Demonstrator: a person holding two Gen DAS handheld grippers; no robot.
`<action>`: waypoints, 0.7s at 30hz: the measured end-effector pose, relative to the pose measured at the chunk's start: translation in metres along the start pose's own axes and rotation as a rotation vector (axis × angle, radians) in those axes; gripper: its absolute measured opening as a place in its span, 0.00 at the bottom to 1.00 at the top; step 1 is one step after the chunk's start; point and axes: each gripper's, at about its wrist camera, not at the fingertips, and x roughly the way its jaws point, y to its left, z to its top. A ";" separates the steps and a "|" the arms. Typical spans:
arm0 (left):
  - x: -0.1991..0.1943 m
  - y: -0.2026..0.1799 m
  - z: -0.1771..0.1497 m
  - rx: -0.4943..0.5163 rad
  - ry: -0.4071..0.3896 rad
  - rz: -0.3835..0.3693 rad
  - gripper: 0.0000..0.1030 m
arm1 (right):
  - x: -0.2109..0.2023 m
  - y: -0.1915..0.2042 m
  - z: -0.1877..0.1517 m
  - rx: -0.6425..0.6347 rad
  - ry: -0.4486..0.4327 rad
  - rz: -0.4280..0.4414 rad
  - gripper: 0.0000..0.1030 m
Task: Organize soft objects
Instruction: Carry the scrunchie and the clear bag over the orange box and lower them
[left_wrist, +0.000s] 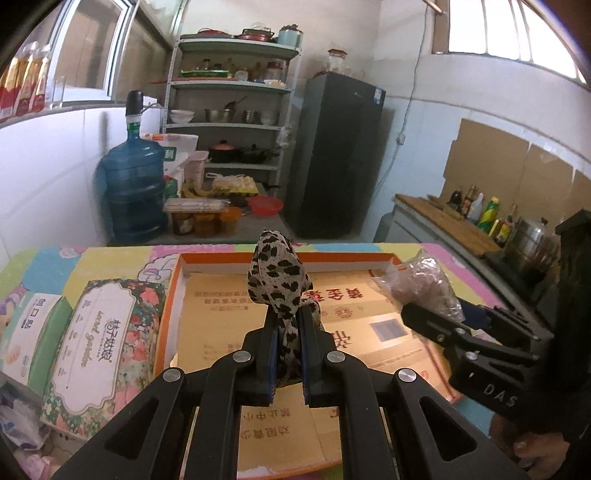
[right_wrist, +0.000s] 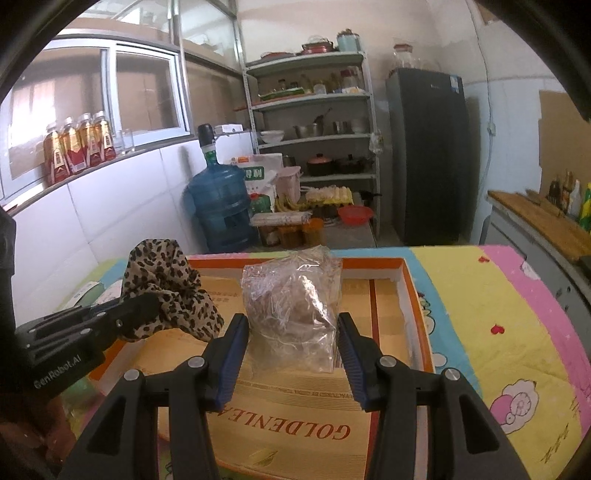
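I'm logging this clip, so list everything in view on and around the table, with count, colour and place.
Leopard-print cloth: one, cream and black, clamped in left gripper above box.
Plastic bag: one, clear, brownish contents, between right gripper's pads over box.
Shallow box: one, orange rim, on table.
Tissue packs: two, floral and green-white, left of box.
Tablecloth: one, pastel cartoon print.
Water jug: one, blue, floor.
Fridge: one, dark.
Left gripper: black, shut.
Right gripper: black, around bag.

One leopard-print cloth (left_wrist: 277, 280) at 12 o'clock – one clear plastic bag (right_wrist: 293, 310), centre. One orange-rimmed box (right_wrist: 413, 291) beneath. Two tissue packs (left_wrist: 99, 350) at 9 o'clock. One water jug (left_wrist: 133, 192) – 10 o'clock.
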 end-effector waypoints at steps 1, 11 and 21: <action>0.003 0.000 0.000 0.004 0.004 0.009 0.09 | 0.002 -0.002 0.000 0.005 0.006 0.000 0.48; 0.024 -0.002 -0.005 0.003 0.037 0.013 0.09 | 0.021 -0.010 -0.006 0.022 0.088 0.013 0.48; 0.038 0.003 -0.011 -0.012 0.082 0.000 0.09 | 0.037 -0.014 -0.011 0.034 0.163 0.015 0.48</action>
